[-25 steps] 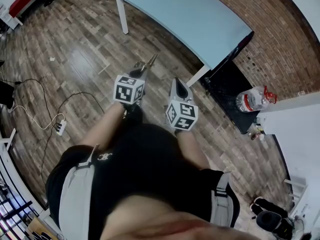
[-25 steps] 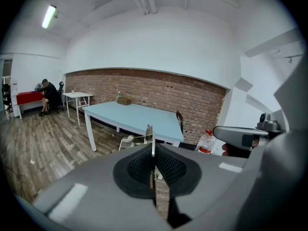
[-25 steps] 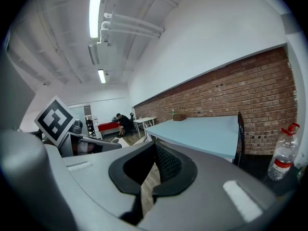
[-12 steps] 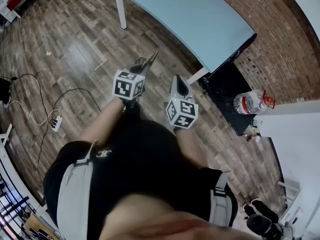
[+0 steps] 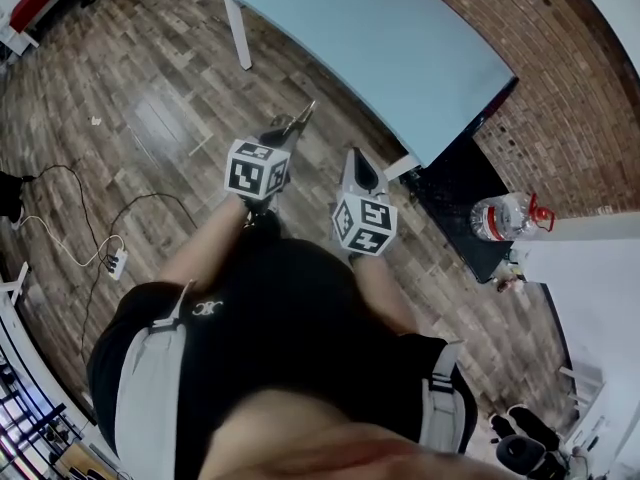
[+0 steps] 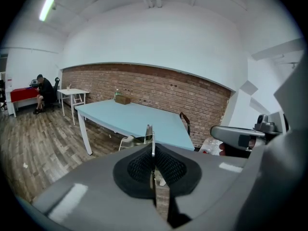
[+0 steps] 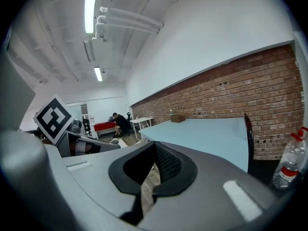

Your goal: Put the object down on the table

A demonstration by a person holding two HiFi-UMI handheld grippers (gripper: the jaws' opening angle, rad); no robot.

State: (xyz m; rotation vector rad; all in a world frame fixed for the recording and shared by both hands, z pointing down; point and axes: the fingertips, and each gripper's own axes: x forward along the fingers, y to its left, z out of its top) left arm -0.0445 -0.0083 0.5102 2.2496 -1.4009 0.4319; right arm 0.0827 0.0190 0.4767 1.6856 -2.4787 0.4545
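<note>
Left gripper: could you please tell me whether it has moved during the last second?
Yes, slightly forward: the left gripper, shut on a thin metal object, is nearer the blue table edge than before.

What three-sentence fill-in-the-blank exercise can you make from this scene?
1. The gripper shut on the thin flat metal piece is the person's ___ one.
2. The light blue rectangular table stands beside a wall of reddish ___.
3. The clear plastic water bottle on the floor has a ___ cap.
Missing words: left; brick; red.
</note>
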